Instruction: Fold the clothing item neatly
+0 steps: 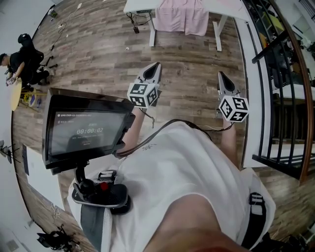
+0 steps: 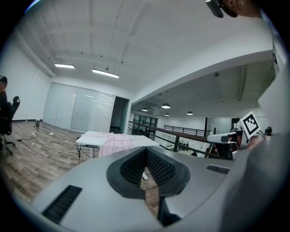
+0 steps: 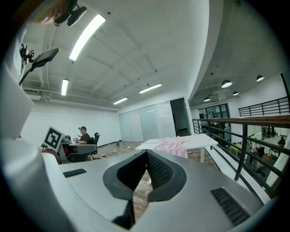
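Observation:
A pink garment [image 1: 183, 16] lies on a white table [image 1: 227, 7] at the far end of the room, part of it hanging over the near edge. It also shows small in the left gripper view as a pink garment [image 2: 115, 144] and in the right gripper view as a pink garment [image 3: 173, 146]. My left gripper [image 1: 156, 64] and right gripper [image 1: 220, 74] are held out in front of the body, well short of the table. Both point at the table, shut, with nothing between the jaws.
A black railing [image 1: 279, 98] and a white ledge [image 1: 251, 93] run along the right side. A monitor on a stand [image 1: 86, 130] is close on my left. A seated person [image 1: 19, 64] works at a desk far left. Wood floor [image 1: 98, 54] lies between me and the table.

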